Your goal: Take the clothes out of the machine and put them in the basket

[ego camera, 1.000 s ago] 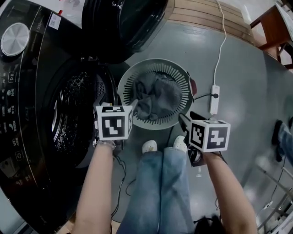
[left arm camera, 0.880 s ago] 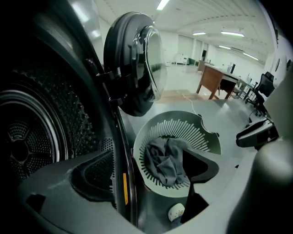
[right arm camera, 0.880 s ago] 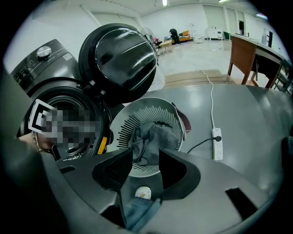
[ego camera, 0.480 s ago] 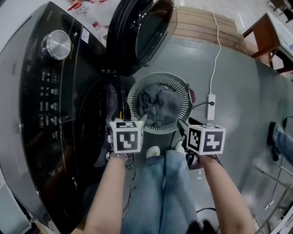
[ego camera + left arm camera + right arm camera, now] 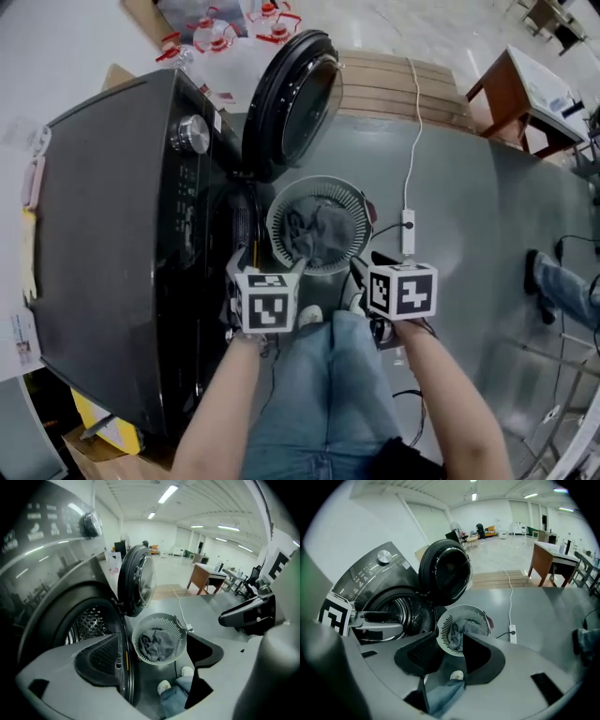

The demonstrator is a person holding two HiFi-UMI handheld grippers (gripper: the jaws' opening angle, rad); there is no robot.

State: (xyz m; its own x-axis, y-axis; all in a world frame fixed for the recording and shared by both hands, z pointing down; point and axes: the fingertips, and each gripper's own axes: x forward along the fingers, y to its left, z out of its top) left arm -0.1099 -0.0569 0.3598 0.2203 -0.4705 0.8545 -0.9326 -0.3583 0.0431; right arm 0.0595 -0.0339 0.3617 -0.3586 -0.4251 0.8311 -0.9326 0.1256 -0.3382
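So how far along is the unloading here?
Done: grey clothes lie in the white laundry basket on the floor.

In hand: nothing. The left gripper and right gripper are both open and empty near the basket.

Left: the visible part of the washer drum shows no clothes, so the job looks about finished, though part of the drum is hidden. The washer door is open.

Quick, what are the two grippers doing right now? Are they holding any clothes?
Left gripper: open wide, holding nothing.
Right gripper: open, narrower gap, holding nothing.
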